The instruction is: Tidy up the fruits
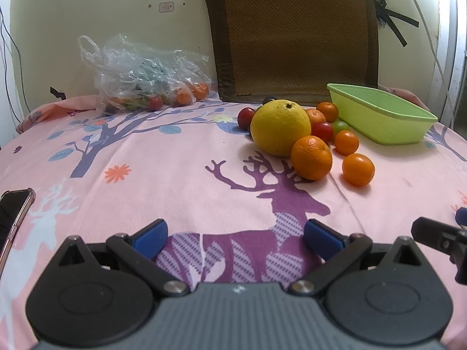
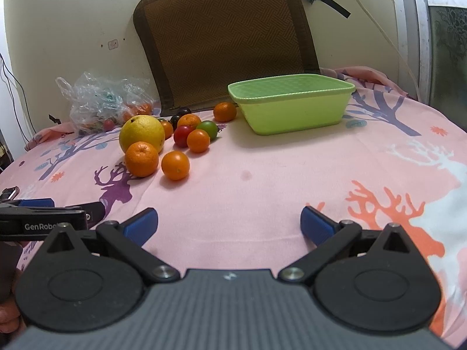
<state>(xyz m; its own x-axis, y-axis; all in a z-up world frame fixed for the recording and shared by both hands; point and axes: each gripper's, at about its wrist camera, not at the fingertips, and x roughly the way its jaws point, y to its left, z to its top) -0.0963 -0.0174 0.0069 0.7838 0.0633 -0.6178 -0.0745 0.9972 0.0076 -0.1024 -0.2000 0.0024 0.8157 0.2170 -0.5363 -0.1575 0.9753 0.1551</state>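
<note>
Hidden and cut-off items, both wrist views

Plastic bag (image 1: 146, 78): contents blurred by crumpled film, only orange and red shapes readable. Phone (image 1: 14, 221) cut by left edge. Dark fruit (image 1: 269, 99) mostly behind the large yellow citrus (image 1: 280, 128). Green basin (image 2: 292, 103) floor unseen from the right wrist.

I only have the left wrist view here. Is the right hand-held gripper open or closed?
Observer: Open. The right hand-held gripper has nothing between its fingers.
Operator: What lies between it and the green tub?
Observer: Only bare pink cloth up to the green tub.
Operator: Anything hidden behind the big yellow fruit?
Observer: A small orange fruit sits just behind the yellow fruit.
</note>
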